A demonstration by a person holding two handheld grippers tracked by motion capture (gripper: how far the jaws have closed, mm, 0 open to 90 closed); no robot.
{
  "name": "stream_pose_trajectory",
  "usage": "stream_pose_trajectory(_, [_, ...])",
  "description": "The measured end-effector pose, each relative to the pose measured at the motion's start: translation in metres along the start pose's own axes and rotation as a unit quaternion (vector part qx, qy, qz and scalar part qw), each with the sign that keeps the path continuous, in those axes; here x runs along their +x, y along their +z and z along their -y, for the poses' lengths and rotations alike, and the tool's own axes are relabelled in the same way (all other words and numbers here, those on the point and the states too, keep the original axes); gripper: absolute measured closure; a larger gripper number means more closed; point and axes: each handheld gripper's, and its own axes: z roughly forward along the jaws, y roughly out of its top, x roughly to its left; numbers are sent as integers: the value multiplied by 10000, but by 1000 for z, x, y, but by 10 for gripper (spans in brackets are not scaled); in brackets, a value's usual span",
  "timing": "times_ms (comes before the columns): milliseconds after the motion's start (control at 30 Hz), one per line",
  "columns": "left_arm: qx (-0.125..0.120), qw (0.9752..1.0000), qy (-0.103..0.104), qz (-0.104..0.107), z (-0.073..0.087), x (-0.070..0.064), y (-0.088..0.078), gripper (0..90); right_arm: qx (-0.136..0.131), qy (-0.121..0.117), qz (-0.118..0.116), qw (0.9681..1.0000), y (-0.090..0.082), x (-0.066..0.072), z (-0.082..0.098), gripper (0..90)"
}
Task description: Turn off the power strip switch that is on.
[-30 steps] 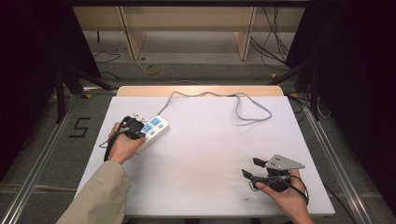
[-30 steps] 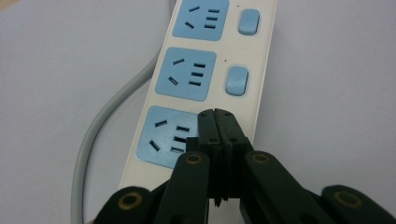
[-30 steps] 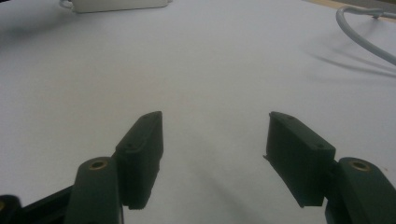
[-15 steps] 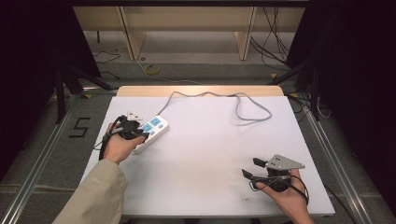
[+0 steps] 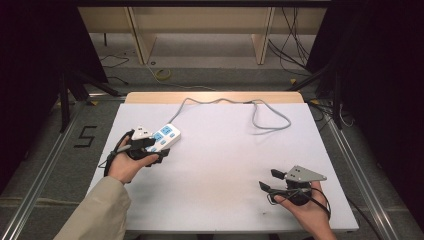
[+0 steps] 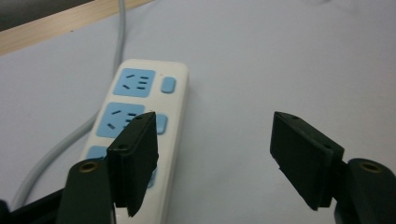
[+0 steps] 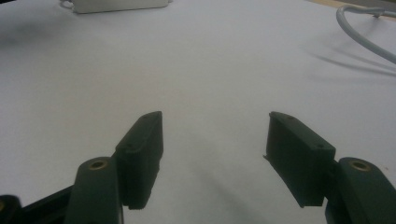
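A white power strip [image 5: 165, 136] with blue sockets lies at the left of the white table top, and its grey cable [image 5: 260, 112] loops toward the far edge. My left gripper [image 5: 160, 151] sits just at the strip's near end. Its jaws have just been opening and stand wide with nothing between them. In the left gripper view the power strip [image 6: 140, 98] passes under the left jaw of my left gripper [image 6: 215, 119]. My right gripper [image 5: 267, 179] rests open at the near right; the right gripper view shows the right gripper [image 7: 215, 116] over bare table.
The white table top [image 5: 225, 200] has a wooden strip [image 5: 215, 97] along its far edge. Far off in the right gripper view are the power strip [image 7: 119, 4] and the cable [image 7: 364, 32]. On the floor are a "5" mark [image 5: 86, 136] and metal rails.
The left gripper has drawn back a little from the power strip toward the near left, and its jaws have gone from shut to wide open. The right hand has stayed put.
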Motion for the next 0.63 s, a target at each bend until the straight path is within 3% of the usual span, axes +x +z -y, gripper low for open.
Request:
stream_pose_trajectory(233, [-360, 9983, 353, 290, 14, -18, -13, 269, 13, -16, -31, 10000, 0, 1, 0, 374])
stream_pose_trajectory(333, [-491, 9974, 404, 344, 21, -24, -17, 266, 8, -26, -43, 10000, 0, 1, 0, 374])
stream_pose_trajectory(633, [-450, 9967, 581, 343, 33, -36, -20, 250, -3, -41, -55, 10000, 1, 1, 0, 374])
